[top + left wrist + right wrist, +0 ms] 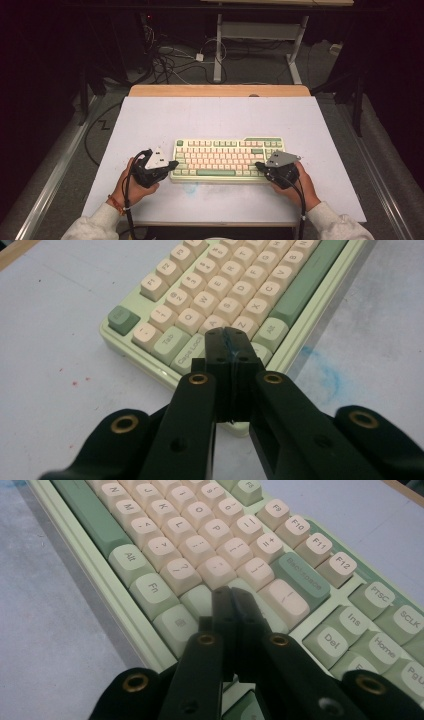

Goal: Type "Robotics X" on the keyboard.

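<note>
A pale green keyboard (227, 159) with cream and green keys lies near the middle front of the white table. My left gripper (172, 164) is at the keyboard's left end, jaws pressed together with nothing between them. In the left gripper view its tips (227, 337) hover over the bottom-left keys of the keyboard (235, 295), near Caps Lock. My right gripper (260, 165) is at the keyboard's right front, also shut and empty. In the right gripper view its tips (231, 596) sit above the keys of the keyboard (200, 540) right of Fn.
The white table top (220, 117) has a wooden strip (220, 90) along its far edge. A faint blue smudge (327, 375) marks the surface in front of the keyboard. Cables (170, 60) and desk legs (218, 50) lie on the floor beyond.
</note>
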The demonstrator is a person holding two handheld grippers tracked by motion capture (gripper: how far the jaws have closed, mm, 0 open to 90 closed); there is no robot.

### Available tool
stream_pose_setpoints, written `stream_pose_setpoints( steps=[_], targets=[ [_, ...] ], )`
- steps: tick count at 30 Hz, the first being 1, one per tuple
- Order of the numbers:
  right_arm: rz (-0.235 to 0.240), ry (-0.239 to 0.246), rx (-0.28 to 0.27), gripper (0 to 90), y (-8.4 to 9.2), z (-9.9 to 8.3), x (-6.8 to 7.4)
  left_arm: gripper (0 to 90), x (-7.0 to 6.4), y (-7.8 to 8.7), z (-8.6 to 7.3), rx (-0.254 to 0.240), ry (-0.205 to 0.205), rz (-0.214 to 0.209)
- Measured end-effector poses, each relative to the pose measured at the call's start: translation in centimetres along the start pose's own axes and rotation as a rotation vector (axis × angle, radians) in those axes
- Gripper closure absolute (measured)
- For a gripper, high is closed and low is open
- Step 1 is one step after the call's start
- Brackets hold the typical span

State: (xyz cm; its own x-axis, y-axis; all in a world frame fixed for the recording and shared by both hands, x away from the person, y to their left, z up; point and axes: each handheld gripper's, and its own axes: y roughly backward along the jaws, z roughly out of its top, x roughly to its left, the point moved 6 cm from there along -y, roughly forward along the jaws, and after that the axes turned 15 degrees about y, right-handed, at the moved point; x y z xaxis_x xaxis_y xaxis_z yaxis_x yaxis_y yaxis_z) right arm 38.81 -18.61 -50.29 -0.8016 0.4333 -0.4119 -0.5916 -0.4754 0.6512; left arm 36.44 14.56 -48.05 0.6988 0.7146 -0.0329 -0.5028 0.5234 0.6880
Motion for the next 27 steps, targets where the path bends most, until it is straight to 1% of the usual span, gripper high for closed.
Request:
stream_pose_setpoints(
  steps=[12, 15, 21, 23, 27],
  targets=[
    [0.002, 0.007, 0.003, 90.0, 0.0, 0.0, 0.0, 87.8, -0.4, -1.7, 1.8, 0.02, -0.023, -0.028],
    [0.003, 0.005, 0.002, 90.0, 0.0, 0.0, 0.0, 87.8, -0.6, -2.1, 2.2, 0.026, -0.036, -0.033],
    [0.0, 0.009, 0.002, 90.0, 0.0, 0.0, 0.0, 87.8, -0.9, -2.8, 2.5, 0.041, -0.048, -0.039],
    [-0.001, 0.008, 0.001, 90.0, 0.0, 0.0, 0.0, 87.8, -1.0, -3.0, 2.6, 0.048, -0.058, -0.039],
    [-0.004, 0.009, 0.003, 90.0, 0.0, 0.0, 0.1, 87.8, -1.1, -3.3, 2.9, 0.047, -0.06, -0.04]
  ],
)
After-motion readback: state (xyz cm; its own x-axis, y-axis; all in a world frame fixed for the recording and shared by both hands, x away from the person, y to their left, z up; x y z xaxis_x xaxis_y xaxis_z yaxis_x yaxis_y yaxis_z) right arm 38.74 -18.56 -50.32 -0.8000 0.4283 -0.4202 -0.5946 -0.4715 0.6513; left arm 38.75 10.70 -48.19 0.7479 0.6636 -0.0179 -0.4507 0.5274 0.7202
